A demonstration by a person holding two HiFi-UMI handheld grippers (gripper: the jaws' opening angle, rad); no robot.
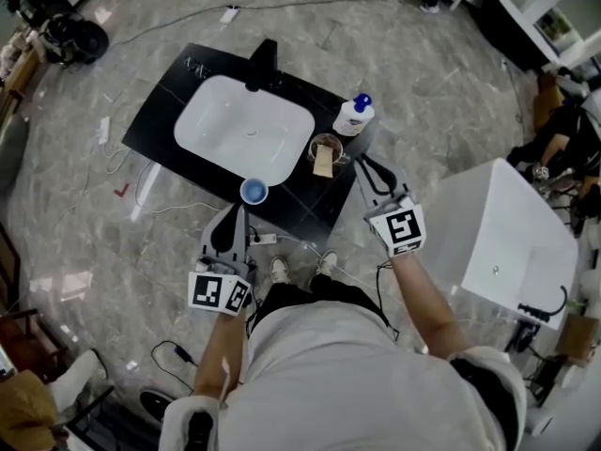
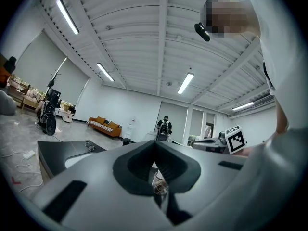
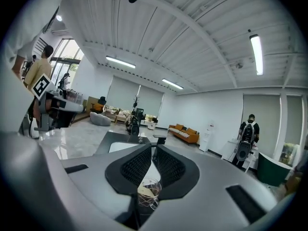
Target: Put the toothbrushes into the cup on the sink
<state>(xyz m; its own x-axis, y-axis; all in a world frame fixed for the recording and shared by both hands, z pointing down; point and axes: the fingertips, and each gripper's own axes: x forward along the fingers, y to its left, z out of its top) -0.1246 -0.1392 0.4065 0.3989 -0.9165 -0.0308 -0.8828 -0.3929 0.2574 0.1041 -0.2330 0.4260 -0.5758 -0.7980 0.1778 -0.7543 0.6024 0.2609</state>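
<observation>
Black counter with a white basin set into it stands on the grey floor in front of the person, a black faucet at its far edge. At the basin's right corner sits a glass cup with a tan piece standing in it; whether that is a toothbrush is too small to tell. Just beyond it is a white bottle with a blue cap. A blue cup sits on the counter's near edge, touching the basin rim. The left gripper is held near the front of the counter, just short of the blue cup, and its jaws are pressed together with nothing pinched; in the left gripper view the tips meet and the glass cup shows beyond the gap below them. The right gripper is beside the counter's right corner, near the glass cup but apart from it. Its jaws are also drawn together and empty in the right gripper view, with the glass cup seen past them.
</observation>
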